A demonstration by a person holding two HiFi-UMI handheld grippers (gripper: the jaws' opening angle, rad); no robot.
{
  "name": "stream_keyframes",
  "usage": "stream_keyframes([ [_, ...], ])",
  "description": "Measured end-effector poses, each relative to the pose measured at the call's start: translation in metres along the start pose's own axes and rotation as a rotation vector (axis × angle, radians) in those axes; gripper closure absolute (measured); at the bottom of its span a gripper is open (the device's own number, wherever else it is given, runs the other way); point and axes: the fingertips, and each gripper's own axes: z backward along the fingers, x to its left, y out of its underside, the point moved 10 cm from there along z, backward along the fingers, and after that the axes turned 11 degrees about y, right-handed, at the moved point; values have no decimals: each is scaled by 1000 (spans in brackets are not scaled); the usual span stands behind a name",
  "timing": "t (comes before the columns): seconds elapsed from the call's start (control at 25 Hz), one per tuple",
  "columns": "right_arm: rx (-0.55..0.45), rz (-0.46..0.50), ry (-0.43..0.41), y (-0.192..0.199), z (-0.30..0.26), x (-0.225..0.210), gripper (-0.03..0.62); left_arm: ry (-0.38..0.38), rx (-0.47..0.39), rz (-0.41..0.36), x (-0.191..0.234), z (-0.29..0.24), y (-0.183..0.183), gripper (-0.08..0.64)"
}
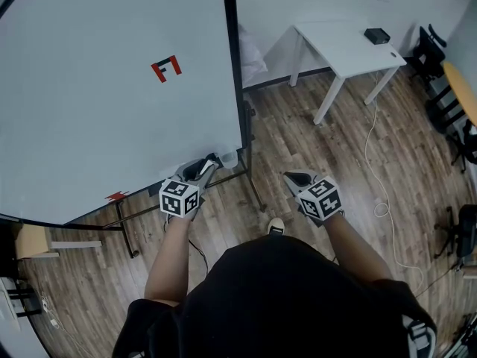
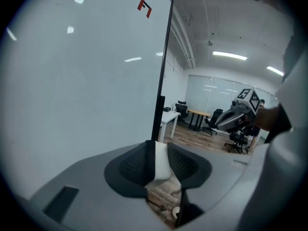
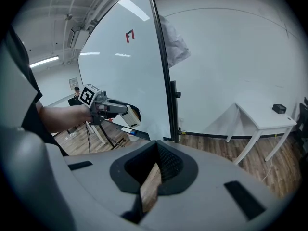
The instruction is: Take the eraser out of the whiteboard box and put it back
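Eraser (image 2: 162, 159): one pale, smooth, rectangular block, clamped between the ribbed dark jaws of my left gripper (image 1: 204, 168), just off the whiteboard's lower right corner. One whiteboard (image 1: 104, 103), flat and glossy with a black frame. One white rectangular table (image 1: 346, 47) stands right of the whiteboard. My right gripper (image 3: 153, 173), also right of it, is clenched on nothing. One small clear box (image 1: 228, 157) sits at that same corner.

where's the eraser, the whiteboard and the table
eraser (image 2: 161, 160): left gripper view, its white face between the jaws
whiteboard (image 1: 97, 125): head view, bare middle of the board
table (image 1: 343, 47): head view, bare top
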Motion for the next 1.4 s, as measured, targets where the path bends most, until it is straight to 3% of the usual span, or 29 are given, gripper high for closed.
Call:
stream_keyframes([
  [0.72, 24, -14, -29, -5, -26, -29, 600, 16, -12, 17, 18, -50, -21, 416],
  [1.4, 73, -10, -55, -2, -54, -61, 600, 23, 29, 57, 32, -95, -7, 416],
])
